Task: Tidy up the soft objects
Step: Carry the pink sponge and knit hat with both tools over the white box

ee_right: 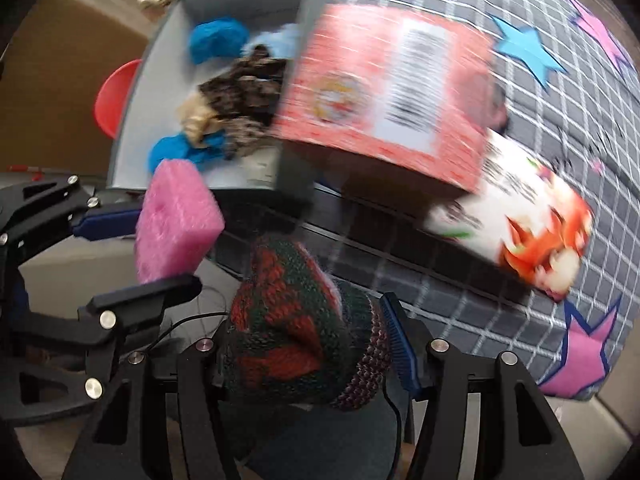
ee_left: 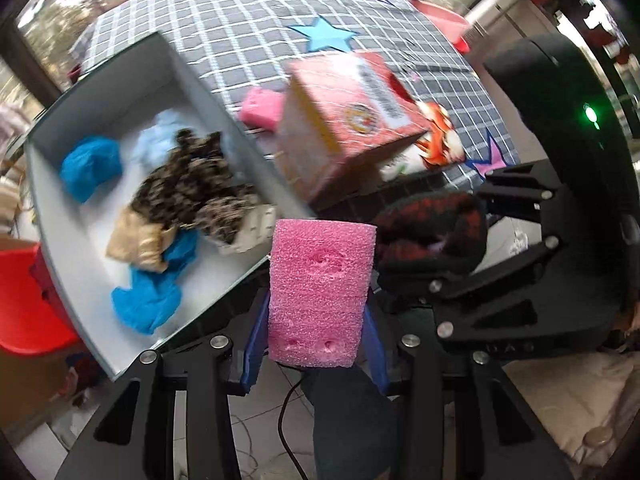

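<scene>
The left gripper is clamped on a pink foam block, its blue pads pressed to both sides. Just beside it, the right gripper squeezes a red-and-green knit piece between its pads. Both are held in the air off the near edge of the table, over a tiled floor where a thin black cable trails.

The table wears a dark grey cloth with a white grid and pasted stars, a blue star far out and pink ones toward the edges. On its left part sits an open grey box with blue cloths, a pale one and a leopard-print cloth heaped inside. Right of the box stands a red carton, with a white packet printed in orange lying against it, and a small pink block behind.

A red stool stands left of the table. Glass fronts run along the far side.
</scene>
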